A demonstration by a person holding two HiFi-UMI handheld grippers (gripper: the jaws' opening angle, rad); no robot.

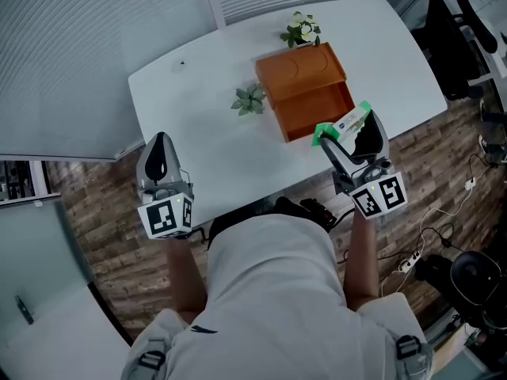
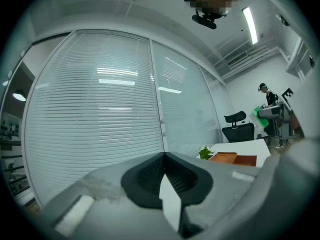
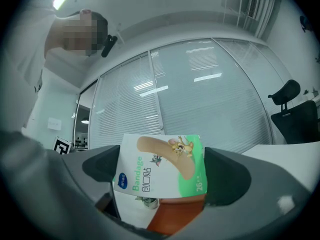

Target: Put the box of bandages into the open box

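Grey-shirted, stood at near edge of white table [image 1: 198, 125] w/ a gripper in each hand. Held L gripper [image 1: 161, 147] on own left, over wood floor [image 1: 103, 236] just off table edge, nose aimed up & away. Had L gripper [image 2: 164, 176] jaws pressed together in left gripper view, nothing btwn them.

Clamped box of bandages [image 1: 349, 120] in R gripper [image 1: 343, 123], over table's near-right part. Set R gripper [image 3: 162, 176] jaws apart by box's width, one dark pad on each side edge. Turned box of bandages [image 3: 161, 170] printed face to right gripper view: white & green, plaster drawing, word "Bandage". Held it off the table, just in front of open box [image 1: 305, 93], by its front right corner.

Made out open box as orange, lid thrown back toward far side. Noted small plant [image 1: 251, 99] just left of it, 2nd plant [image 1: 301, 30] right behind lid. Ended w/ blinds [image 1: 79, 38] on glass wall past table and black chair [image 1: 451, 38] at far rt.
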